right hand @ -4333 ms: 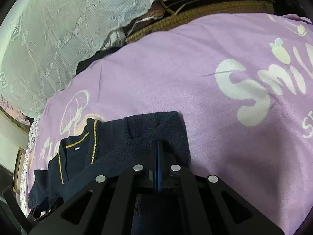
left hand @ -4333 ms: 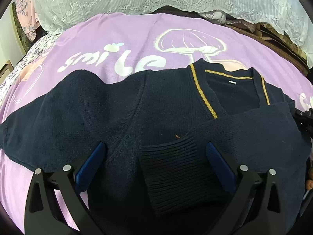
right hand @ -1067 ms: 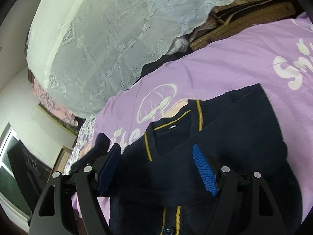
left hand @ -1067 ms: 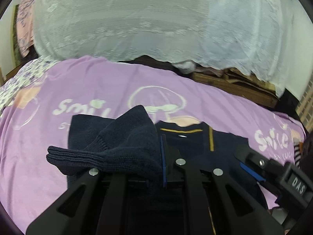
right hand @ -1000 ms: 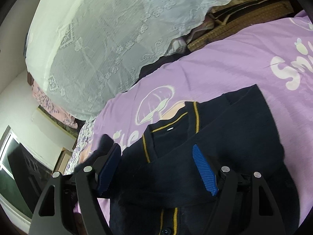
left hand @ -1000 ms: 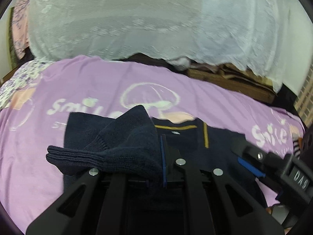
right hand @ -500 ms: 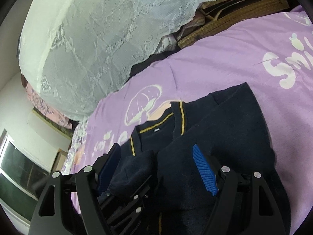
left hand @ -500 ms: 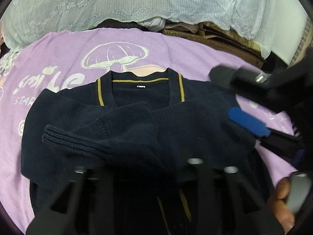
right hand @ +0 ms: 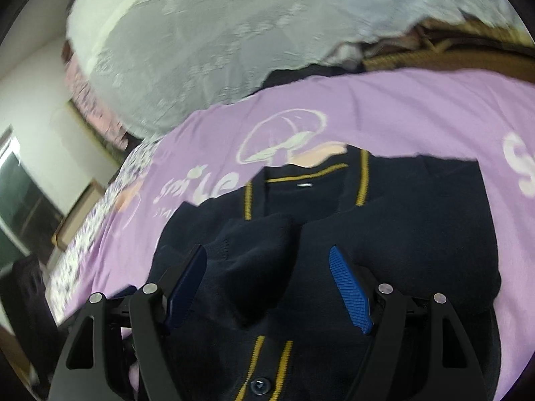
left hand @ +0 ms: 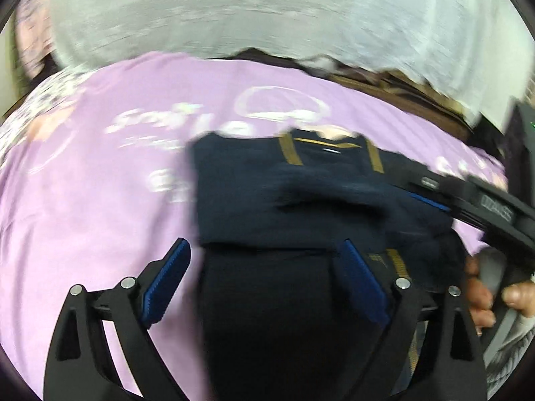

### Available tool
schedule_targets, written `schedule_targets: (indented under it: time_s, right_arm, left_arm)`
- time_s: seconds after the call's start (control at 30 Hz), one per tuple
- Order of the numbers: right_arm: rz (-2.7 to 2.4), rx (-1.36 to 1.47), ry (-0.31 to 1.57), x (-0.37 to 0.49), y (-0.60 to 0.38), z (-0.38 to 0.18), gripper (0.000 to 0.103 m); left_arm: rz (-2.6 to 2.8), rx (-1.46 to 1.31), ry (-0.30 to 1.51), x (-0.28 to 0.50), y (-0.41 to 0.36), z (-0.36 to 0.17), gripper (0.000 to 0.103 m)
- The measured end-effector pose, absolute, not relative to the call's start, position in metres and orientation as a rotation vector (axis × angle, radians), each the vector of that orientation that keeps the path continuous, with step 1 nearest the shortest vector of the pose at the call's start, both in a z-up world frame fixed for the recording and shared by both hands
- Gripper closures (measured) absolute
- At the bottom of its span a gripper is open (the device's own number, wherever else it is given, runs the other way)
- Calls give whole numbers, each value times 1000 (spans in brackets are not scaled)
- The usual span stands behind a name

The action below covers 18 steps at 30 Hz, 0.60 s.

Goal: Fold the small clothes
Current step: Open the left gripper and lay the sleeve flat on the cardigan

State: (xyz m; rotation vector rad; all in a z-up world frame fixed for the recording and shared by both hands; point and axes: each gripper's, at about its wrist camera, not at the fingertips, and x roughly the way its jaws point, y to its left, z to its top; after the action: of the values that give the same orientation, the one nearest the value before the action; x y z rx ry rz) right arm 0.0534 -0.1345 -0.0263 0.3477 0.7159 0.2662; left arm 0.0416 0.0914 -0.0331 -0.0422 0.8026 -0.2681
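Observation:
A navy knit cardigan with yellow trim lies on the purple blanket, collar away from me. Both sleeves are folded across its chest; the left sleeve rests on top. My left gripper hovers over the cardigan's lower left part, its jaws opening, and the fabric seen between the blue pads is not pinched. My right gripper stands open above the cardigan's chest, holding nothing. It also shows in the left wrist view as the right gripper, with a hand on its handle.
A white lace cover drapes over things behind the blanket. A brown woven mat lies at the back right. A wall and a window are off to the left. Bare blanket spreads left of the cardigan.
My left gripper carried the left sleeve over the chest, let it go and drew back with its jaws spreading. The right gripper stayed open and rolled, shifting slightly over the cardigan.

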Motion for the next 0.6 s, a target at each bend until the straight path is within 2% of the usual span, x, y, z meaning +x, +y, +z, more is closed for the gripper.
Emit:
schedule_targets:
  time_s: [0.17, 0.33, 0.4, 0.47, 0.5, 0.53, 0.6]
  right_arm:
    - [267, 103, 691, 47, -87, -18, 27]
    - [184, -163, 668, 51, -42, -24, 27]
    - [150, -238, 679, 60, -31, -31, 38]
    - [130, -264, 707, 68, -27, -37, 72]
    - [123, -252, 710, 71, -30, -38, 80]
    - [119, -233, 705, 70, -33, -37, 85]
    - [100, -152, 663, 65, -50, -25, 88]
  left_arm:
    - [-113, -241, 849, 76, 144, -39, 14]
    - [-59, -179, 866, 98, 136, -48, 14]
    - [-47, -196, 886, 102, 140, -56, 14]
    - [-39, -185, 881, 100, 142, -58, 14]
    - [-35, -172, 877, 100, 141, -58, 14]
    - [-31, -162, 875, 100, 139, -57, 14]
    - [-27, -154, 873, 97, 138, -55, 14]
